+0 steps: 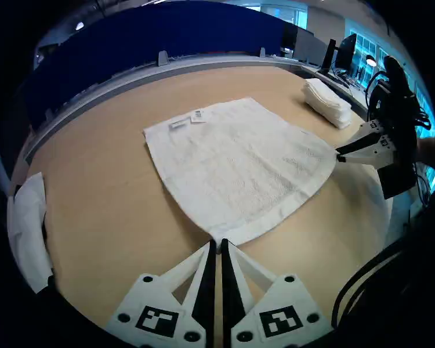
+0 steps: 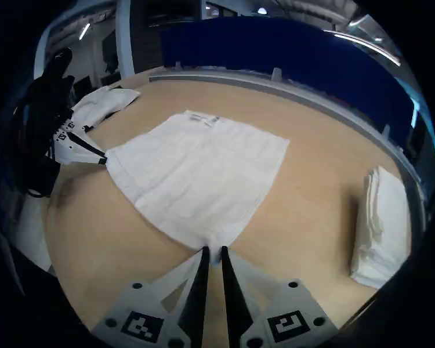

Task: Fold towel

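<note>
The white square terry towel [image 1: 235, 168] lies flat in the middle of the light wooden table [image 1: 101, 191], the left gripper [image 1: 217, 243] and right gripper [image 2: 213, 252] each seem clamped on 1 corner, and such thin bites may slip in lifting, spoiling the fold.

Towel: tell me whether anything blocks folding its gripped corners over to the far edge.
Nothing visible does. The left gripper and right gripper each pinch a near corner of the towel, which lies flat. The stack of folded towels and a loose white cloth lie apart, off to the sides.
</note>
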The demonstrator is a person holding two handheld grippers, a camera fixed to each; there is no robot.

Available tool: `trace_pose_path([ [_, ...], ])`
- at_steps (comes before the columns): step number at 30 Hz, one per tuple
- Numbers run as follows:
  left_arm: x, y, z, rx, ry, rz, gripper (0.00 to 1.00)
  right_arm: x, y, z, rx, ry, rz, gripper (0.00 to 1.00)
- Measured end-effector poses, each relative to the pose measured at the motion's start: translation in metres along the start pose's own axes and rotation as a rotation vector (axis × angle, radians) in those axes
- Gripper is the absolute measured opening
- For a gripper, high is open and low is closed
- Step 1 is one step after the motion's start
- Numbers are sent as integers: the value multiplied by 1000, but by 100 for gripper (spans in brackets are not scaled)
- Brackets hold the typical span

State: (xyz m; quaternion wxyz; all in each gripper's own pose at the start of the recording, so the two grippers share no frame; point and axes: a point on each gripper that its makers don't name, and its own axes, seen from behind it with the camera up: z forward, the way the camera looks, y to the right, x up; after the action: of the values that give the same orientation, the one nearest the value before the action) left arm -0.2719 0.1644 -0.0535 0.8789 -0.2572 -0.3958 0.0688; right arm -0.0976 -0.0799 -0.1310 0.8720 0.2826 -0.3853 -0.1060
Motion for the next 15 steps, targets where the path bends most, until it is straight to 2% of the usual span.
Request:
trace_pose_path([
  [15, 26, 0, -48, 6, 38, -69, 6, 35, -12, -55, 17, 33, -44, 15],
])
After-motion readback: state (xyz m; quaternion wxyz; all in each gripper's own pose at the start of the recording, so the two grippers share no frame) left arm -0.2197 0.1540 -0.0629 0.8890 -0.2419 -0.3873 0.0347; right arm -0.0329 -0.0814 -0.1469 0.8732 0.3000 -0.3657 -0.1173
